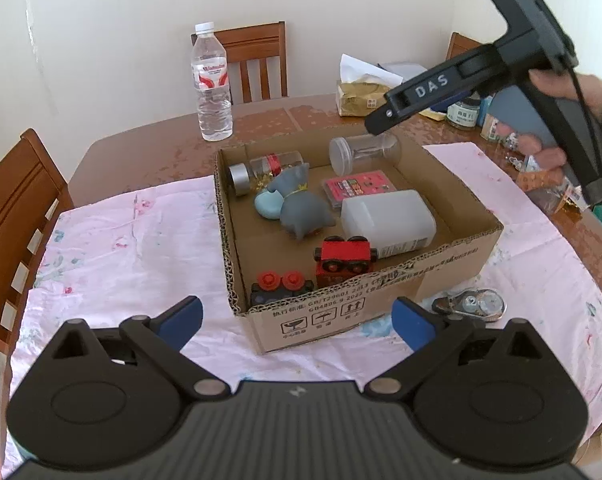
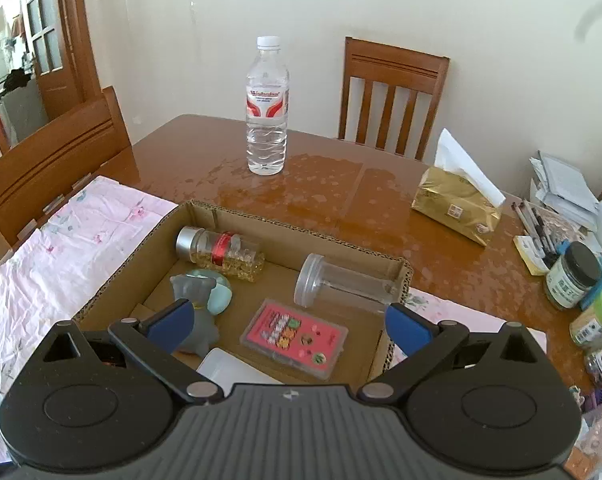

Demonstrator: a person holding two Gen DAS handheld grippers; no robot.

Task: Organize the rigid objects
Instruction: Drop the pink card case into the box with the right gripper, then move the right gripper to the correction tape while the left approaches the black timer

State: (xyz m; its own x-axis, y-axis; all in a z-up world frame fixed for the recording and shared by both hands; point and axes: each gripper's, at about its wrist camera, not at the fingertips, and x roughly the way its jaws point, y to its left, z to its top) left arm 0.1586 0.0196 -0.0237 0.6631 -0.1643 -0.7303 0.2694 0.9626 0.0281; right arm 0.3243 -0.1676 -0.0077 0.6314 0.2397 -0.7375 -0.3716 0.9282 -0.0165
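A cardboard box (image 1: 441,268) stands on the pink cloth and holds several things: a clear jar (image 1: 363,151), a capsule bottle (image 1: 267,168), a grey figurine (image 1: 301,208), a pink card case (image 1: 359,186), a white bottle (image 1: 389,218), a red toy train car (image 1: 347,258) and a black one (image 1: 279,288). My left gripper (image 1: 299,322) is open and empty before the box's near wall. My right gripper (image 2: 289,326) is open and empty above the box (image 2: 229,210), over the card case (image 2: 295,338); it shows from outside in the left wrist view (image 1: 375,122). A small shoe-shaped trinket (image 1: 471,304) lies outside the box.
A water bottle (image 2: 267,108) stands on the brown table behind the box. A gold tissue pack (image 2: 457,204), jars (image 2: 573,276), pens and papers crowd the right side. Wooden chairs (image 2: 393,96) stand around the table.
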